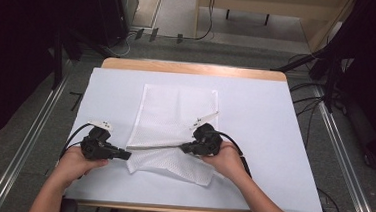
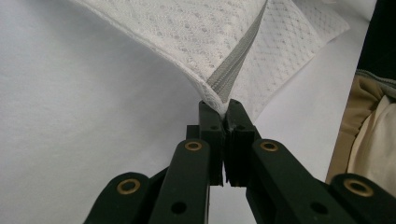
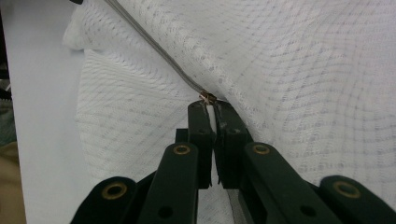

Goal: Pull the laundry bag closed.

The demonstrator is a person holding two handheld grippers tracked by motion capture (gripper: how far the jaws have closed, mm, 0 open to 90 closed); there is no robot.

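Observation:
A white mesh bag lies flat on the white table cover, its near edge folded over. A grey zipper runs along that fold between my two grippers. My left gripper is shut on the bag's corner at the zipper's end; in the left gripper view the jaws pinch the mesh where the zipper tape starts. My right gripper is shut on the small metal zipper pull, its tips right under the slider, with the mesh spread behind.
The table's wooden far edge borders grey floor with cables. Dark equipment stands at both sides. Metal rails run along the floor beside the table. The person's beige clothing is close to the near edge.

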